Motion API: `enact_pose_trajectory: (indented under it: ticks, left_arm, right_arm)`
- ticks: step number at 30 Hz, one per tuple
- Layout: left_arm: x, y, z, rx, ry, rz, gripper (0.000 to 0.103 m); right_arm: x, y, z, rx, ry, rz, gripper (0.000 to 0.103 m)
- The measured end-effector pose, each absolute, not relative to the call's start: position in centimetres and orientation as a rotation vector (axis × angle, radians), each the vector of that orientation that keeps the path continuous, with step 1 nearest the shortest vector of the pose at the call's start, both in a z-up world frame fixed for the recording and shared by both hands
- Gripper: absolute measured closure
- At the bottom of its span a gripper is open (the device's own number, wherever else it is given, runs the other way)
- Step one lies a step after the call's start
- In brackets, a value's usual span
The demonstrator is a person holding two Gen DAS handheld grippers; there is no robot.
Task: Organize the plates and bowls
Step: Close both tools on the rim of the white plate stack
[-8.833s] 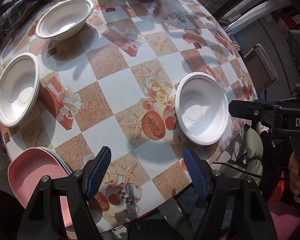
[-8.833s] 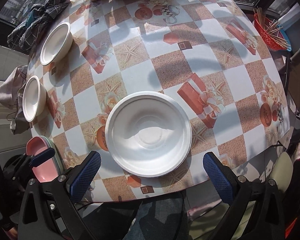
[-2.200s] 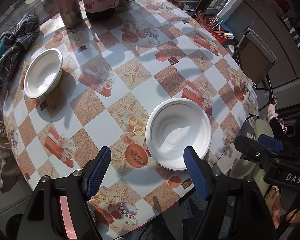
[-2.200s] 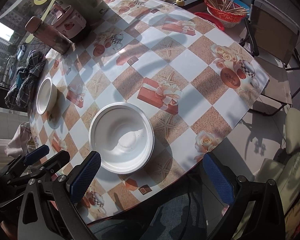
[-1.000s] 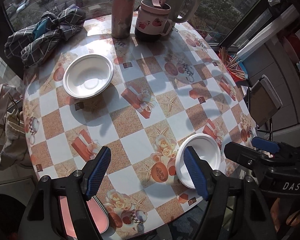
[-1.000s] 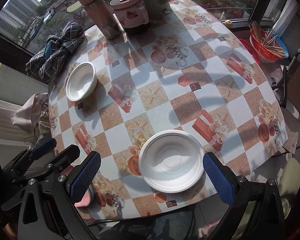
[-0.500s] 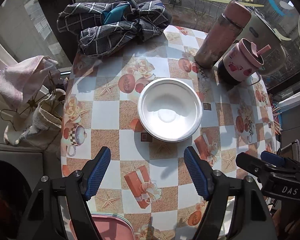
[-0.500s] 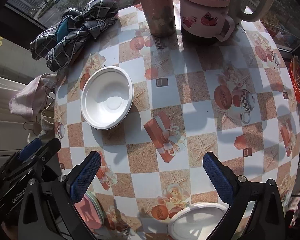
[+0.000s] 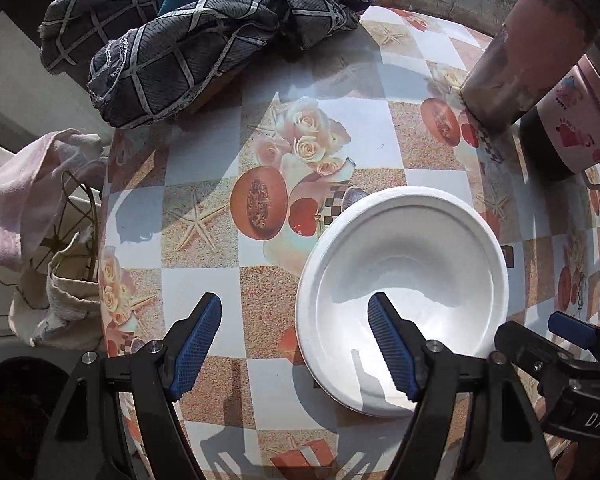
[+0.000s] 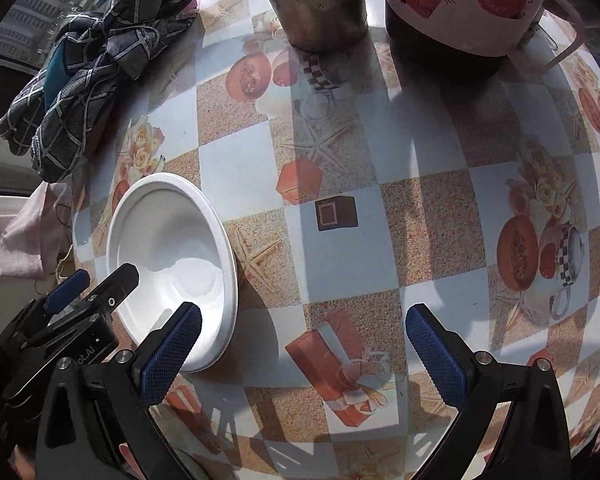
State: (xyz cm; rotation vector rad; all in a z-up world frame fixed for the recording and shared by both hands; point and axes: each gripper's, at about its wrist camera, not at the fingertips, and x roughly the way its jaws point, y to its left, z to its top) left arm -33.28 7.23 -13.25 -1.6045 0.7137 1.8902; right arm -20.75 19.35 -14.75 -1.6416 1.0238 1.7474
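1. we hold our left gripper pointing down over the near edge of the table, jaws wide and empty; one blue pad sits over the bare cloth, the other over the inside of the white bowl, so the bowl's near-left rim lies between them.
2. our right gripper is also spread wide with nothing in it; its left pad overlaps the bowl's rim in its own view, while its right pad hangs over the patterned cloth well away from the bowl.
3. the bowl stands upright on the table, near the edge, apart from the metal flask and the pink mug behind it, and apart from the checked cloth at the far left.
4. we judge the bowl to be light and thin, like moulded pulp or foam: stiff enough to lift by the rim, but likely to flex or dent under a hard squeeze.
5. its surface looks matte, so we expect little slipping against the ribbed pads.
6. the best hold seems to be the flat rim lip, one pad inside and one outside the wall, closed gently.
7. being so light, it could skid on the smooth cloth if a pad nudges it before the jaws close; whether any pad touches it yet we cannot tell.
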Motion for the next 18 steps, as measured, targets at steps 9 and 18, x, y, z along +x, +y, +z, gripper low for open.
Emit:
enact_pose_trajectory:
  ticks: [9,18]
  left_arm:
    - [-34.5,8.4,-16.7,-1.69,0.748,1.797,0.034]
    - [-32.3,9.7,-16.6,-1.666,0.755,1.685,0.068]
  right_arm:
    - [-23.2,19.6,-17.6,-1.702,1.007,1.765,0.011]
    - [-24.8,17.3,-17.4,-1.778,0.911,1.867,0.082]
